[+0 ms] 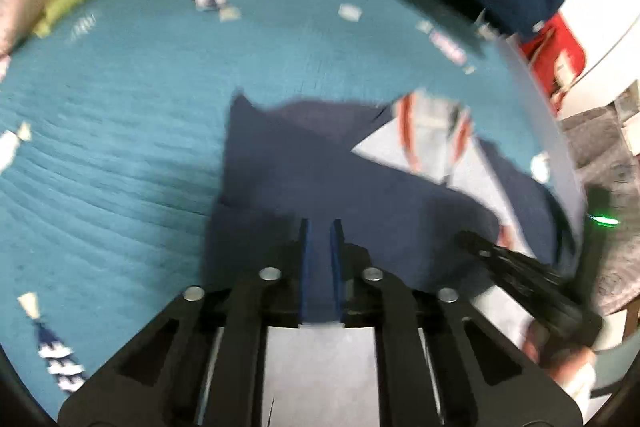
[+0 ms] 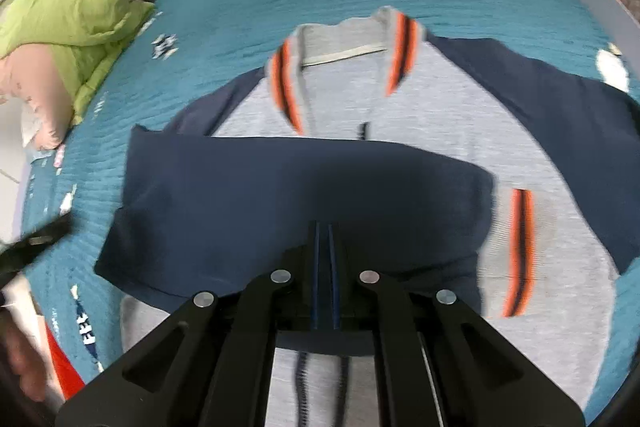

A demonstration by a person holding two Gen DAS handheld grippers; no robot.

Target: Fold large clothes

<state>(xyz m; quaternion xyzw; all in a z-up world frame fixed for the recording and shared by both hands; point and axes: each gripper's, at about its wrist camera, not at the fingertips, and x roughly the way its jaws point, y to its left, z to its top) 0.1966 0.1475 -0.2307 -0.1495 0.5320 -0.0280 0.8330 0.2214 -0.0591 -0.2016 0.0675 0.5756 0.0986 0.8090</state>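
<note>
The jacket point(image 2: 420, 147) lies flat on the bed point(image 2: 240, 11), its navy sleeve point(image 2: 288, 203) folded across the chest; only the right view shows the whole collar point(image 2: 344, 39), the left view shows the left gripper point(image 1: 320, 227) clenched on navy cloth, and the right gripper point(image 2: 325, 227) is clenched over the sleeve.

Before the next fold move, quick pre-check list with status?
1. Left gripper shut on the navy sleeve: fabric sits between the fingers, ok.
2. Right gripper shut on that sleeve: ok.
3. Sleeve folded across the grey jacket: ok.
4. Other sleeve folded in: not ok, it lies spread out.
5. Collar flat: ok.
6. Hem flat: cannot tell, hidden behind the gripper.
</note>
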